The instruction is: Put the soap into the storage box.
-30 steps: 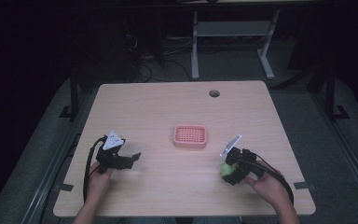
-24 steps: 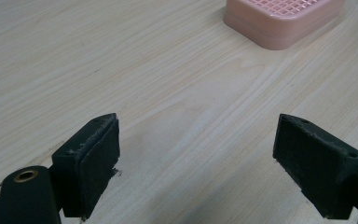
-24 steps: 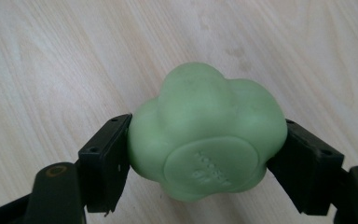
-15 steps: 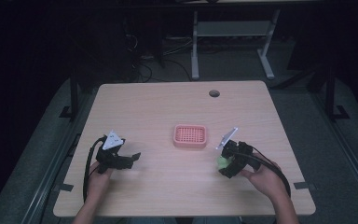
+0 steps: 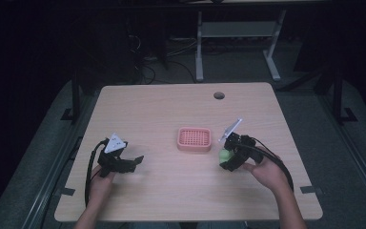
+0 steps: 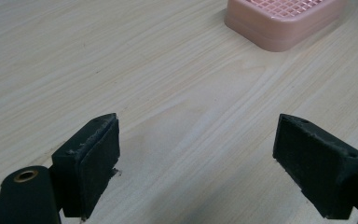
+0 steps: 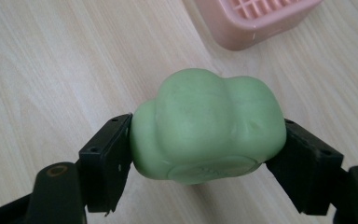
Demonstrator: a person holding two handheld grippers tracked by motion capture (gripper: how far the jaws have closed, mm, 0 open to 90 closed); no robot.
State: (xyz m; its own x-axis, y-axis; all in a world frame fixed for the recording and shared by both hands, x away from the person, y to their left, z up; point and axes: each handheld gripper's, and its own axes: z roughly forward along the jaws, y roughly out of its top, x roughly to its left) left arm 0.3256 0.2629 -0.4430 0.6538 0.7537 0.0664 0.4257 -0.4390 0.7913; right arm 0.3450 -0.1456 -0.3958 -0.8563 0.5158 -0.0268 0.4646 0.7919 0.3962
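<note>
At 4 o'clock from the pink tray [image 5: 194, 139], the right gripper [image 5: 226, 159] is clamping a lumpy, matte green soap [image 7: 207, 128]; the left gripper [image 6: 200, 158] is sitting with jaws spread apart.

Counted on one wooden table [image 5: 162, 114]: one pink slatted tray [image 5: 194, 139], one green lumpy object [image 7: 207, 126], two grippers.
</note>
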